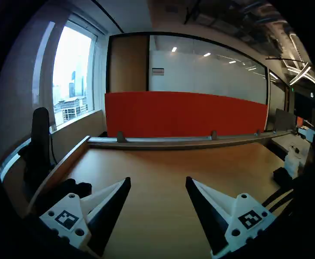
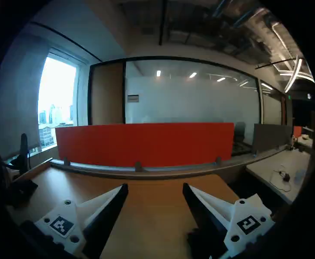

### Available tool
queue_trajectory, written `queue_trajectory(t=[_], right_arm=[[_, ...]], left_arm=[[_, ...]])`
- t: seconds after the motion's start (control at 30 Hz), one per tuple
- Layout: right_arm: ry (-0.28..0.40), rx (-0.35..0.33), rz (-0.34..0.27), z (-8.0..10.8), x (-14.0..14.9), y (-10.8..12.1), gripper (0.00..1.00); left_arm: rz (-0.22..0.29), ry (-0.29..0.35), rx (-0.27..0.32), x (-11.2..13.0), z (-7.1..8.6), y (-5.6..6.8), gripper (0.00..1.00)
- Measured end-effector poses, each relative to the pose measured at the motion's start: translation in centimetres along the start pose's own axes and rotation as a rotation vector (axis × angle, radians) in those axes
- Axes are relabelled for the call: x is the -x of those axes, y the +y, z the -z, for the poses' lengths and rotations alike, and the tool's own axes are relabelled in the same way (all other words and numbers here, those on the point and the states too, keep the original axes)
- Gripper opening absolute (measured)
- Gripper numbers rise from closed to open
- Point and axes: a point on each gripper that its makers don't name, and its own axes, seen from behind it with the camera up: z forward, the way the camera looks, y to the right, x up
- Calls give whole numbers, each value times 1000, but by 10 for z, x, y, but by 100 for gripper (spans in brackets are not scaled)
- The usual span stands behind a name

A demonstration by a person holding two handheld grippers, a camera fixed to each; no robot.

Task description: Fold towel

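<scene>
Left tongs (image 1: 157, 178) are sitting open with a wide gap between the fingers, gripping nothing. The wooden desk (image 1: 179, 159) is showing through the gap and running straight ahead of them. A red partition panel (image 1: 183, 114) is standing along the desk's far edge, dead ahead of the tongs, with a glass wall (image 1: 209, 73) rising behind it. A black upright stand (image 1: 38, 142) is sitting off the left finger, at the desk's side edge. A window (image 1: 73, 82) is glowing above and beyond it. Small dark items (image 1: 282, 175) are lying off the right finger.

Right tongs (image 2: 155, 185) are also sitting open and gripping nothing, facing the same red panel over the same desk. A white neighbouring desk (image 2: 282, 166) is lying ahead and off their right finger, with a cable (image 2: 280, 175) trailing on it.

Towel location: can't tell from either gripper view.
</scene>
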Motion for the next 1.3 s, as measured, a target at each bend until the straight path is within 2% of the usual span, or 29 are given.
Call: queue_trajectory(t=[0.23, 0.6, 0.9, 1.07, 1.3], right_arm=[[35, 1, 6, -2, -11, -25, 98], [38, -14, 15, -7, -18, -51, 98], [48, -18, 23, -7, -31, -76, 98], [54, -22, 36, -5, -36, -88, 98], [51, -28, 55, -6, -36, -102, 98]], left_arm=[[10, 81, -11, -19, 2, -7, 94], [4, 130, -21, -23, 7, -14, 94], [23, 202, -11, -35, 11, -15, 94], [20, 221, -4, -32, 11, -14, 94], [-10, 241, -8, -21, 9, -16, 94]])
